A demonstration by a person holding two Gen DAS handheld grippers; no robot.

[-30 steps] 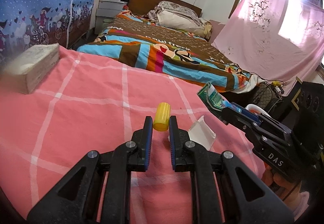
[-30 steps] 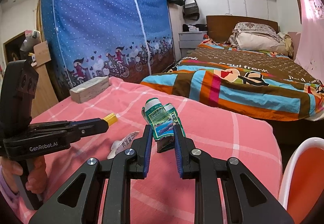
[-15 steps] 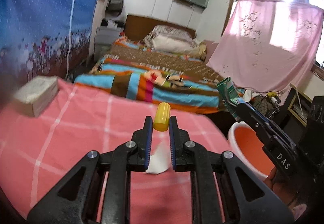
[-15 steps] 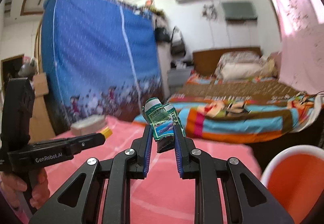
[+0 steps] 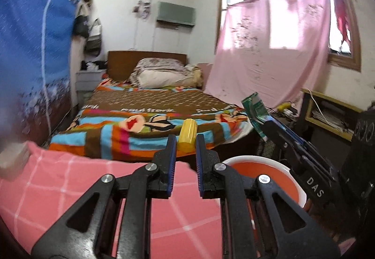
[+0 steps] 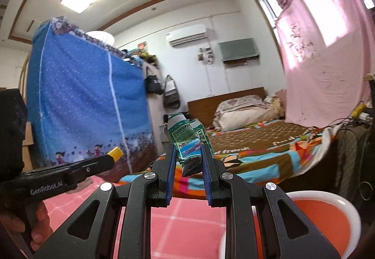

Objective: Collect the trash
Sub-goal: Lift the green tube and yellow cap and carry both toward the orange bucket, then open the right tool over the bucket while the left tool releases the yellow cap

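My left gripper [image 5: 185,139] is shut on a small yellow cylinder [image 5: 186,135], held in the air past the pink-checked bed's edge. My right gripper [image 6: 188,153] is shut on a crumpled green carton [image 6: 185,139], also lifted clear of the bed. Seen from the left wrist, the right gripper [image 5: 264,123] holds the green carton [image 5: 255,110] above an orange bin with a white rim [image 5: 260,173]. From the right wrist, the left gripper [image 6: 112,156] with the yellow cylinder [image 6: 114,153] hangs at the left, and the bin [image 6: 328,216] lies low at the right.
A pink checked bedcover [image 5: 70,188] lies below both grippers, with a pale box [image 5: 11,159] at its left edge. Beyond stands a second bed with a striped blanket [image 5: 140,123]. A blue wardrobe cover [image 6: 82,106] is at the left, a pink curtain [image 5: 269,48] at the right.
Both grippers have risen off the pink bed and swung to the right toward the orange bin, each keeping its item. The white paper scrap has dropped out of view.
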